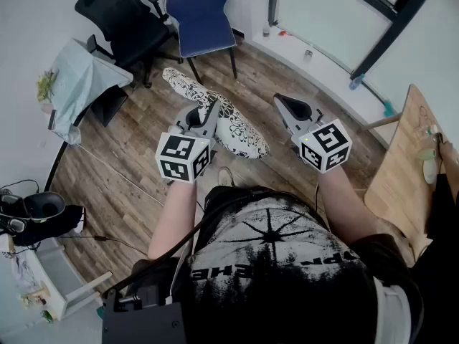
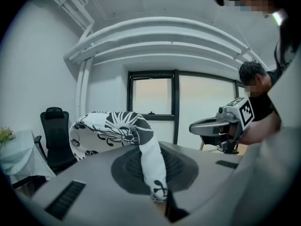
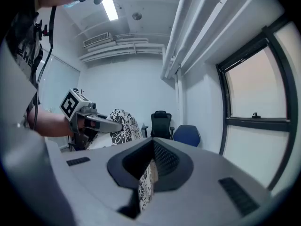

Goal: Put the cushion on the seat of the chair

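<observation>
Both grippers sit closest to me with the cushion slung between them.

Left gripper (image 1: pixel 208 115): jaws pressed together on a fold of the cushion (image 1: pixel 233 124). The black-and-white fabric is pinched at the tips and the bulk balloons up to the left of the jaws.

Right gripper (image 1: pixel 285 107): also clamped, with a thin strip of the same floral fabric between the pads. It looks like a corner or seam, and I can't tell how deep the bite is.

My read is carry phase, placement not yet done. I'm assuming the blue chair (image 1: pixel 203 13) is the target, since the cushion lines up with it; the black office chair (image 1: pixel 115 9) stands to its left.

To do it well:
- Hold both pinches tight.
- Hold the grippers level with each other so the cushion doesn't twist.
- Bring it in over the front edge of the seat (image 1: pixel 208 43) and lower it until it lies flat, clear of the backrest.
- Release both sides together.

Risk: the thin right-side bite slipping under the weight.

Position: the cushion is off the floor (image 1: pixel 129 185), hanging between the two grippers, touching both. Its long axis runs away from me toward the far edge of the wood floor. The blue chair stands there by the wall, just beyond the cushion's far end and well apart from both grippers.
</observation>
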